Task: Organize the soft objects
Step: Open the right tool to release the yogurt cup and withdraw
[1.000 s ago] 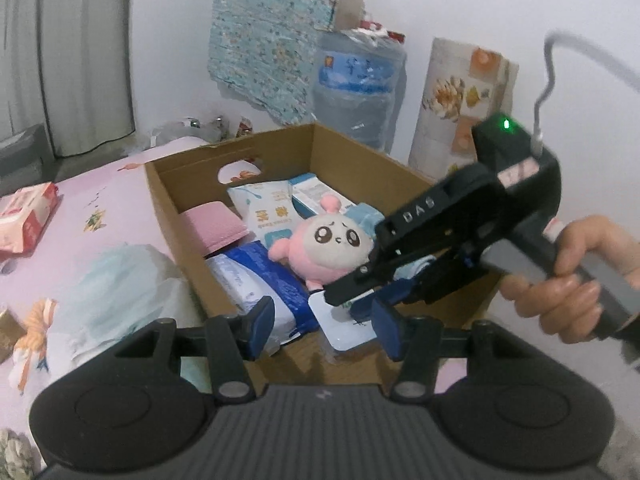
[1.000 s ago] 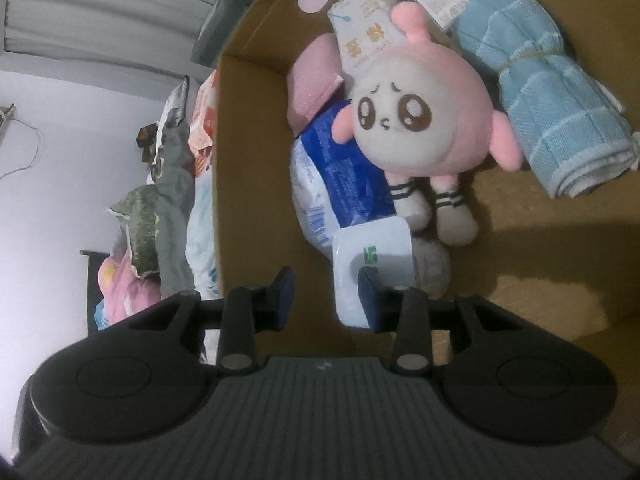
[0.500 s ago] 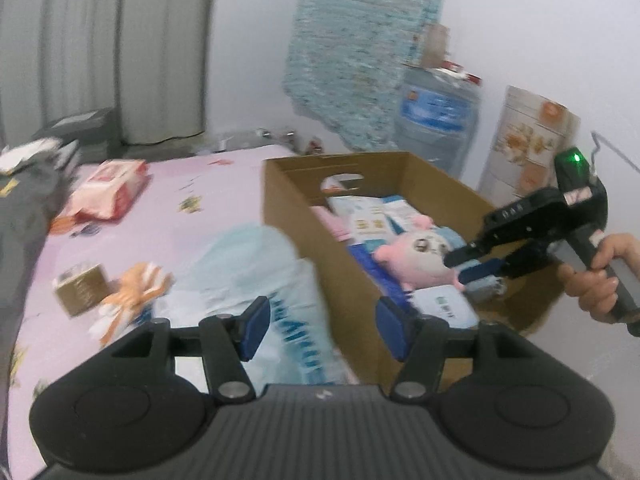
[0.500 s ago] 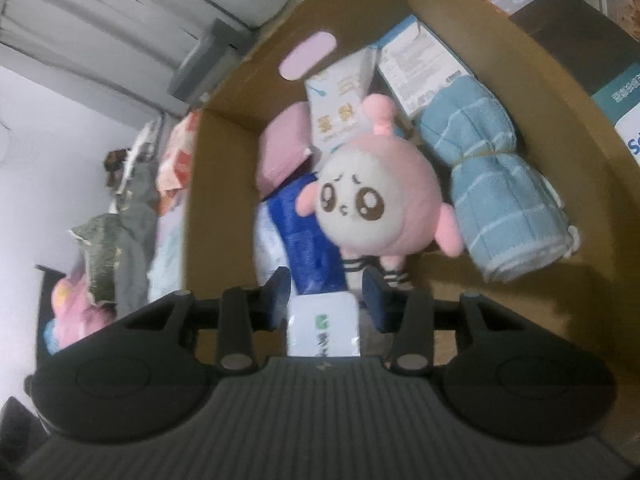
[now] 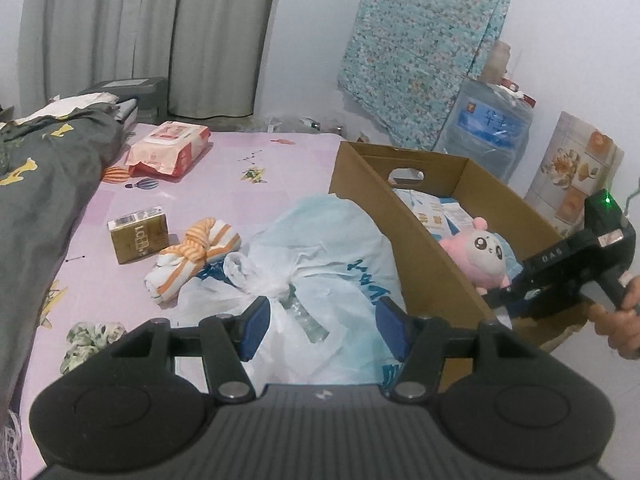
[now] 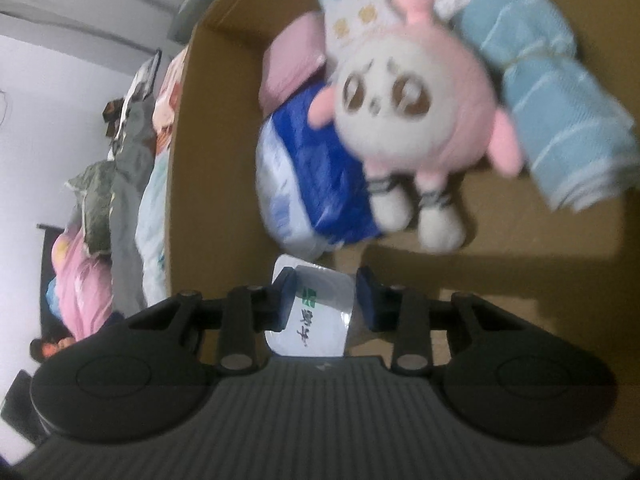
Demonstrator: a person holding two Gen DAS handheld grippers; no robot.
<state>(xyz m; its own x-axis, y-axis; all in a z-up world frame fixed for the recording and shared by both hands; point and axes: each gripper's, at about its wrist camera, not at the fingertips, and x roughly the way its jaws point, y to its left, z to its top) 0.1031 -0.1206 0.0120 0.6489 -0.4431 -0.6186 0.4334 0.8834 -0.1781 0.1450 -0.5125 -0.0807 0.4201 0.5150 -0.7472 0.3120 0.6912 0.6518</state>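
Over the cardboard box (image 6: 224, 128), right gripper (image 6: 326, 300) fingers, just closing, bracket a white packet (image 6: 316, 320); left gripper (image 5: 324, 330) fingers spread, empty.

The left wrist camera looks from farther back, slanting down across the bed (image 5: 280, 152) toward the cardboard box (image 5: 420, 240), while the right wrist camera peers steeply into that box (image 6: 208, 160) from close above, both showing the pink plush toy (image 5: 482, 256).

Motion blurs the pink plush toy (image 6: 416, 108) and blue towel (image 6: 560, 112).
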